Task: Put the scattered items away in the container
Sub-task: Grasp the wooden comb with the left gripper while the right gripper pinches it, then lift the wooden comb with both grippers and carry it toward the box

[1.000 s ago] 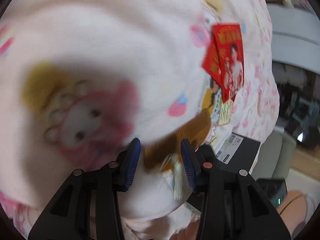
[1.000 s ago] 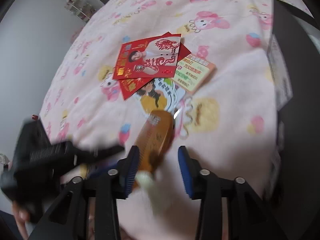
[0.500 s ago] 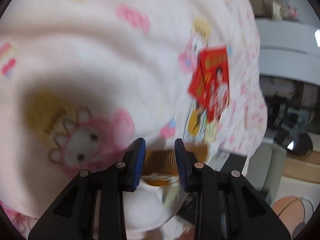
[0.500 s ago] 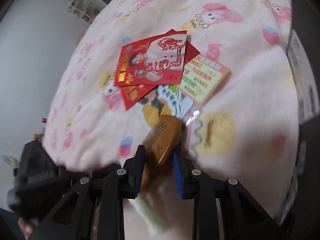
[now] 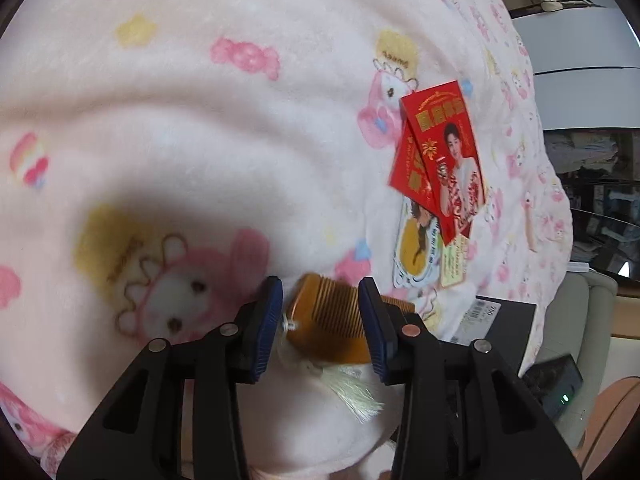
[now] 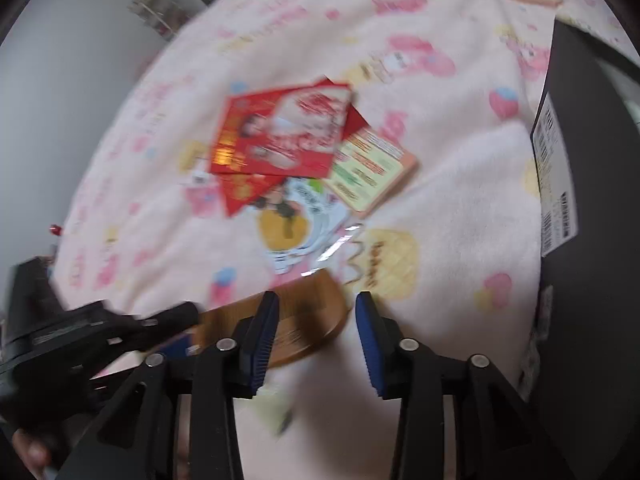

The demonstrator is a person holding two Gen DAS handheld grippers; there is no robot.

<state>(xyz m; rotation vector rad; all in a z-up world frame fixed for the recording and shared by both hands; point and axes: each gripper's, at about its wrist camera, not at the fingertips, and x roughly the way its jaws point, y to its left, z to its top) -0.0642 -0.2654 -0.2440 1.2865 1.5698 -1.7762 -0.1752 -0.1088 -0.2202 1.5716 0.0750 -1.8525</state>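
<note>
A pink cartoon-print blanket [image 5: 200, 128] covers the bed. At its edge a black box [image 6: 592, 200] stands just right of the wooden comb [image 5: 332, 320]. Beyond the comb, red envelopes [image 5: 444, 160] overlap a round picture card [image 5: 416, 248] and a green-and-yellow card [image 6: 368, 172]. The left gripper [image 5: 320, 324] straddles the comb, its jaws just reopened to a middling gap with the pads clear of it. The right gripper [image 6: 316, 336], likewise just reopened, stands around the comb's end, though blur hides any contact. A pale tassel [image 5: 352, 392] trails from the comb toward the camera.
</note>
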